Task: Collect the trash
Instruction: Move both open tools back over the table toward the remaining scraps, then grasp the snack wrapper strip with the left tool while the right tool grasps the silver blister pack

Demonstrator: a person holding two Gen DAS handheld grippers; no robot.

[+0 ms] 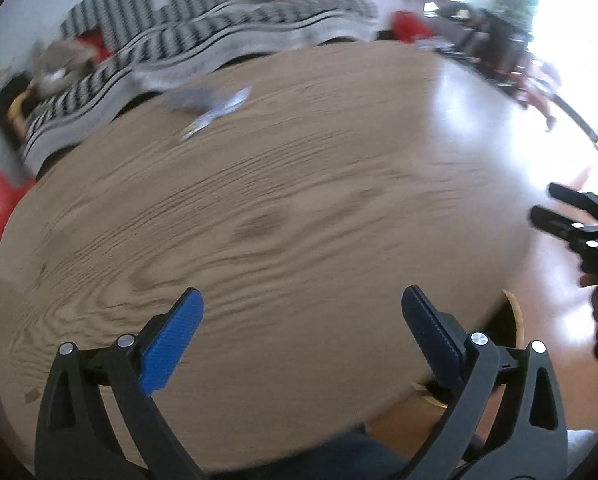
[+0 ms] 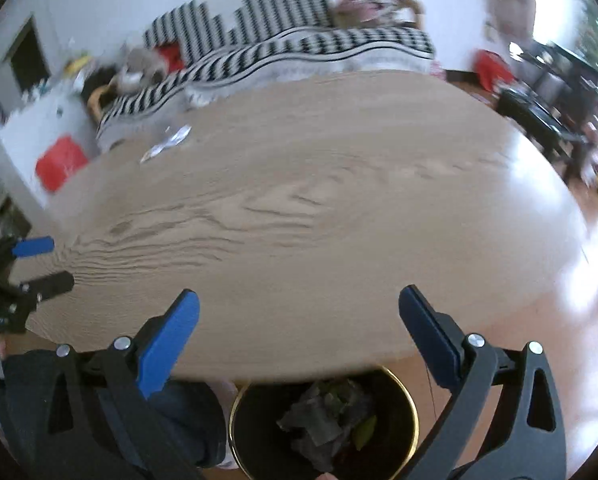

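A crumpled silvery wrapper [image 1: 215, 108] lies near the far left edge of the oval wooden table [image 1: 283, 216]; it also shows in the right wrist view [image 2: 167, 142]. My left gripper [image 1: 301, 312] is open and empty over the table's near side. My right gripper [image 2: 299, 312] is open and empty above the table's near edge. Below it stands a black bin with a gold rim [image 2: 413, 408], holding dark crumpled trash [image 2: 331, 420]. Each gripper shows in the other's view: the right one [image 1: 555, 208] and the left one [image 2: 47, 264].
A sofa with a black-and-white striped throw [image 2: 283, 56] stands behind the table. A red object [image 2: 61, 162] sits on a white unit at left. Dark furniture [image 2: 547, 92] stands at right by a bright window. The frames are motion-blurred.
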